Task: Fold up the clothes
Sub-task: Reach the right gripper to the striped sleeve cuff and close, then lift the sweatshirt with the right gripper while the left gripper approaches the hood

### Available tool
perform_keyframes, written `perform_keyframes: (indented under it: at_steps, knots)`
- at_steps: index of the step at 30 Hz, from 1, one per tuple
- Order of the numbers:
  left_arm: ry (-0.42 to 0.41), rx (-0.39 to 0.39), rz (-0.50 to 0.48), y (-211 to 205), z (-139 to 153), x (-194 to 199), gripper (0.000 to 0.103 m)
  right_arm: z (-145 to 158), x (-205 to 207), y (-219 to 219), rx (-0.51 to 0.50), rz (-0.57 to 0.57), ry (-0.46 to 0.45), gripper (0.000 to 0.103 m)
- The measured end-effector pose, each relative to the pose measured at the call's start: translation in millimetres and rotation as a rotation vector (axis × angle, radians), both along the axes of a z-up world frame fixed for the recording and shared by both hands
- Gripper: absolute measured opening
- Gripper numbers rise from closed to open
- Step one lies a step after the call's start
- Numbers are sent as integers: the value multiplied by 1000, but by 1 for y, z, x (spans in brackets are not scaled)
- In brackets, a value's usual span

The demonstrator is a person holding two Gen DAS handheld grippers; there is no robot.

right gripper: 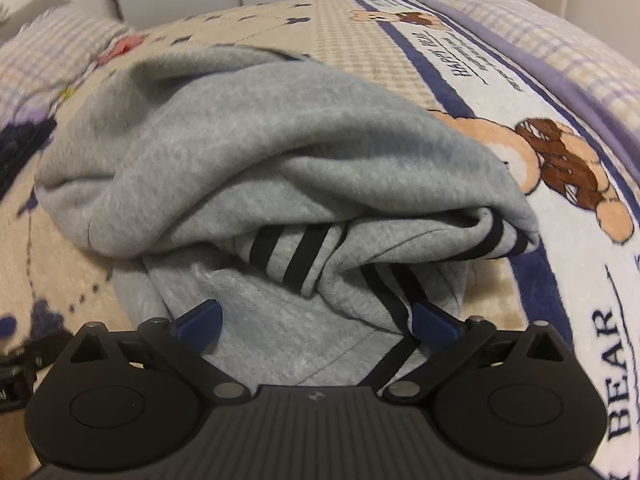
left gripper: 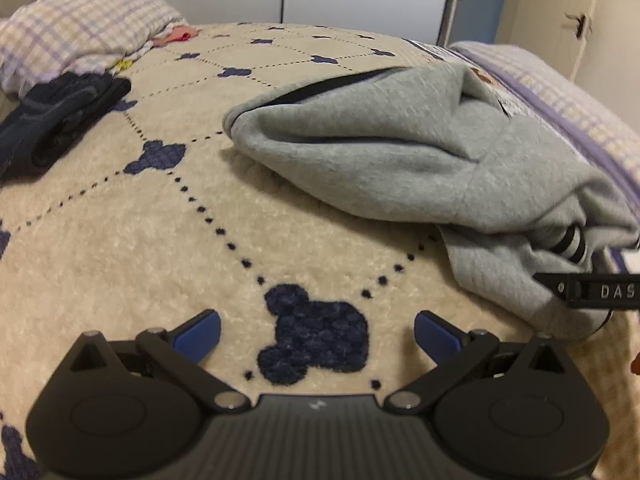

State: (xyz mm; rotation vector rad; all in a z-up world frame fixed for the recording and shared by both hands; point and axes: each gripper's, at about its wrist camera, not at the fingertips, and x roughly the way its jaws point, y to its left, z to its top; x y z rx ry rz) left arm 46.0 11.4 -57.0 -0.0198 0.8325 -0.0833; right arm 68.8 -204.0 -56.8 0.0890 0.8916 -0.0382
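A rumpled grey garment (right gripper: 256, 152) with black stripes lies on the beige blanket (left gripper: 120, 240), beside a bear-print border (right gripper: 560, 160). The right gripper (right gripper: 316, 320) hangs over it, jaws apart; the left gripper (left gripper: 316, 332), also apart, is above bare blanket. A dark garment (left gripper: 52, 120) and checked bedding (left gripper: 80, 32) lie well apart.

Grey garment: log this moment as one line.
grey garment: crumpled on blanket | left gripper: open, over bare blanket | right gripper: open, over garment edge
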Motion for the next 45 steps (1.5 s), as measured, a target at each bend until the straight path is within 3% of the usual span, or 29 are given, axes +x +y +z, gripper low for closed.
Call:
perform_keyframes:
  at_steps: [3, 6, 12, 13, 17, 25, 45]
  knots:
    - [-37, 111, -58, -14, -7, -6, 103, 0, -3, 2, -10, 2, -9, 103]
    - [-35, 115, -52, -14, -6, -6, 103, 3, -4, 3, -16, -1, -10, 96]
    - [1, 102, -39, -12, -3, -2, 103, 13, -17, 5, -25, 7, -48, 60]
    - [1, 106, -40, -12, -3, -2, 103, 14, -18, 5, -12, 14, -49, 41]
    - [27, 110, -52, -14, 1, -1, 103, 19, -26, 8, 7, 48, -62, 23]
    - [-6, 29, -110, -13, 12, -11, 103, 29, -41, 1, 62, 50, -95, 13]
    - [-163, -50, -122, -5, 41, 2, 103, 37, -72, -27, 79, 88, -85, 12]
